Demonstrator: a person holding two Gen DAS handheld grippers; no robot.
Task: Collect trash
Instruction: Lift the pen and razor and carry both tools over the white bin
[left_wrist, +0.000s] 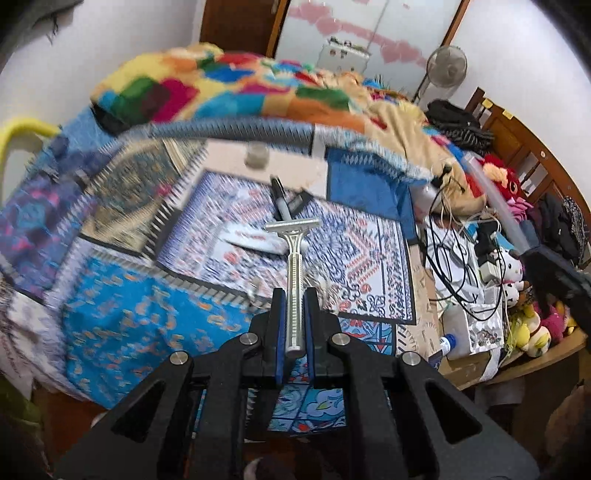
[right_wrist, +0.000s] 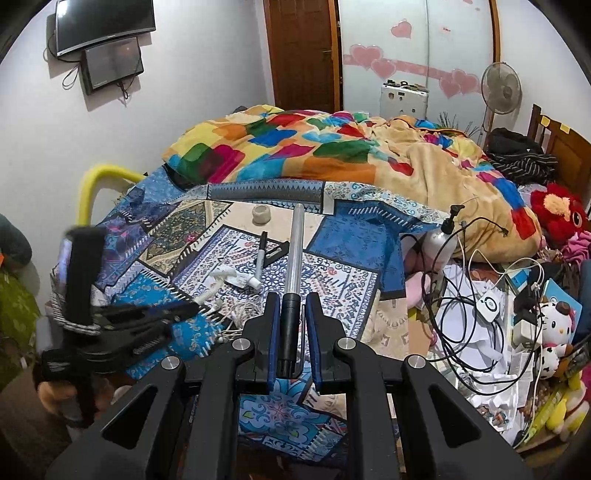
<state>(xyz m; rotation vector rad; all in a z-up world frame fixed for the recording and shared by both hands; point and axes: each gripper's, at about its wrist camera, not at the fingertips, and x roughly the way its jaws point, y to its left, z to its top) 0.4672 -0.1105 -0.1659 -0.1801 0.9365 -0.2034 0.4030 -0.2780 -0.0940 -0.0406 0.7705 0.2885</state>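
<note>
My left gripper (left_wrist: 294, 295) is shut on a silver safety razor (left_wrist: 293, 254), handle between the pads, head pointing away, held above the patterned cloth (left_wrist: 351, 251). My right gripper (right_wrist: 292, 299) is shut on a long silver tube with a black end (right_wrist: 293, 254), also held above the cloth (right_wrist: 332, 280). On the cloth lie a black marker (right_wrist: 260, 254), a white tube-like wrapper (right_wrist: 240, 278), a white cable (right_wrist: 210, 291) and a small beige tape roll (right_wrist: 261, 214). The left gripper body (right_wrist: 110, 321) shows blurred at the left of the right wrist view.
A colourful blanket (right_wrist: 314, 147) is heaped behind the cloth. To the right are tangled cables (right_wrist: 465, 302), papers, a white pump bottle (right_wrist: 439, 240) and plush toys (right_wrist: 554, 210). A yellow chair back (right_wrist: 92, 184) stands at the left. A fan (right_wrist: 500, 88) stands at the back.
</note>
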